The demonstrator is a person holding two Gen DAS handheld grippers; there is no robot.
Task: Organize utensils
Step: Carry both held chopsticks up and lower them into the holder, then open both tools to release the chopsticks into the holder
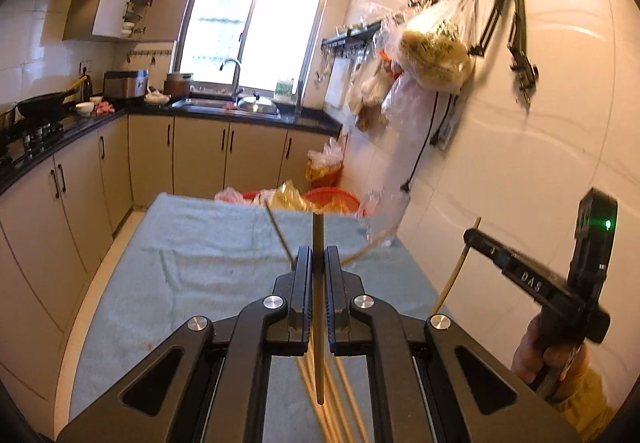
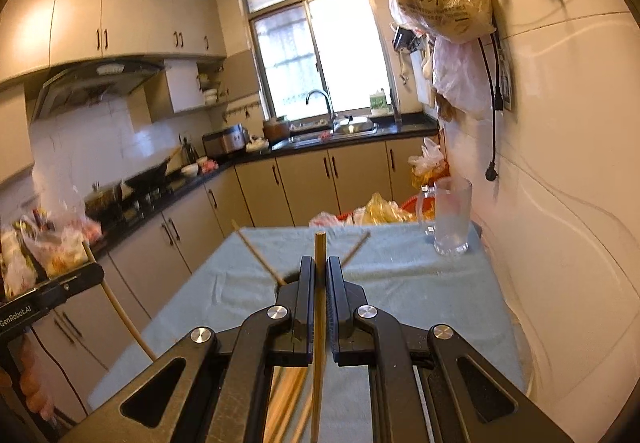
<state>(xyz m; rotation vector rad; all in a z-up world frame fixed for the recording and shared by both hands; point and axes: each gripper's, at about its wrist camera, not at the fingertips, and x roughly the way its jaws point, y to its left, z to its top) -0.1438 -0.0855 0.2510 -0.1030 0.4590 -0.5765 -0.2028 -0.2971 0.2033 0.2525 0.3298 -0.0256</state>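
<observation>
- Fingers of the left gripper [image 1: 318,257] stand nearly closed, clamped on a bundle of slender wooden chopsticks [image 1: 318,307]; one dark stick rises straight between the pads and others splay out to either side beyond the tips.
- Right gripper [image 2: 320,267] likewise stands nearly closed on a second bundle of pale bamboo chopsticks [image 2: 319,323], one stick upright between its jaws, two more fanning left and right.
- Both bundles are held in the air above the table covered with a light blue-green cloth [image 2: 420,283]; none of the gripped sticks can be seen to rest on it.
- Seen from the left wrist, the right gripper hangs off the table's right edge, beside the white tiled wall [image 1: 540,163].
- A clear glass mug with a handle [image 2: 451,219] stands upright at the far right corner of the table, close to the wall.
- Step in hand, as judged: the chopsticks are gathered and lifted, not yet stowed.
- Next move, as judged: carry one bundle over the mug's mouth, turn it upright, lower the ends inside the rim, then release; splayed sticks may catch the rim or tip the mug.
</observation>
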